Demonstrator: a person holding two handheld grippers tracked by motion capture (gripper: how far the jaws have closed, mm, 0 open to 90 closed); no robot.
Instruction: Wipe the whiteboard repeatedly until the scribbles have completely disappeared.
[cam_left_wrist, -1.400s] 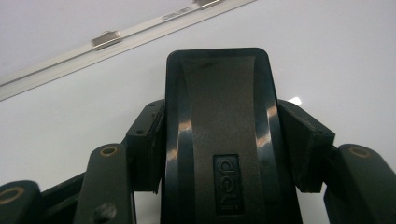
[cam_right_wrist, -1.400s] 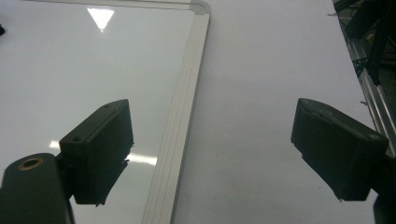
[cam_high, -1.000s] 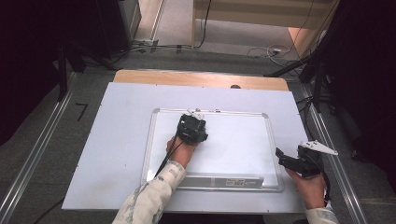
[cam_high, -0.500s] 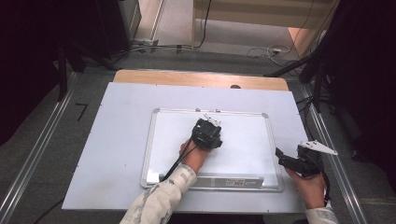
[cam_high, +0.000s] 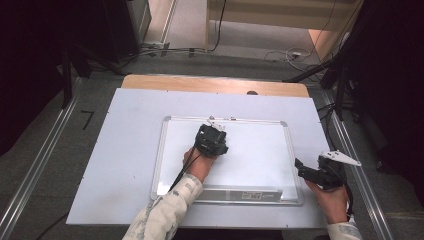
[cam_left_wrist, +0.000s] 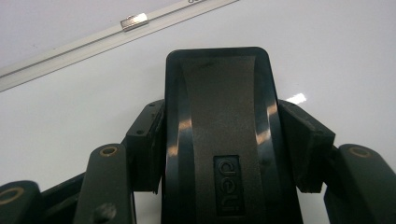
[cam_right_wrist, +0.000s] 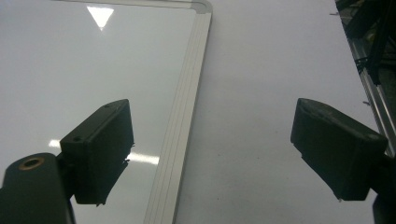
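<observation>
A white whiteboard (cam_high: 260, 155) with a silver frame lies flat on the pale table (cam_high: 125, 135). My left gripper (cam_high: 212, 140) is over the upper middle of the board, shut on a black eraser (cam_left_wrist: 219, 140) whose back bears a small brand label. In the left gripper view the pads (cam_left_wrist: 147, 140) press on both long sides of the eraser, which rests against the board's surface. My right gripper (cam_high: 302, 170) sits at the board's right edge, open with nothing between its jaws. In the right gripper view (cam_right_wrist: 212, 121) the board's frame (cam_right_wrist: 187, 107) runs up between the jaws.
A wooden strip (cam_high: 215, 84) borders the table's far side. Metal rails (cam_high: 40, 165) run along the left and right of the table. Cables lie on the floor beyond. A small clip (cam_left_wrist: 134, 21) sits on the board's top frame.
My left gripper slid the eraser to the right across the board, then back a little to the left. The right gripper has kept still.
</observation>
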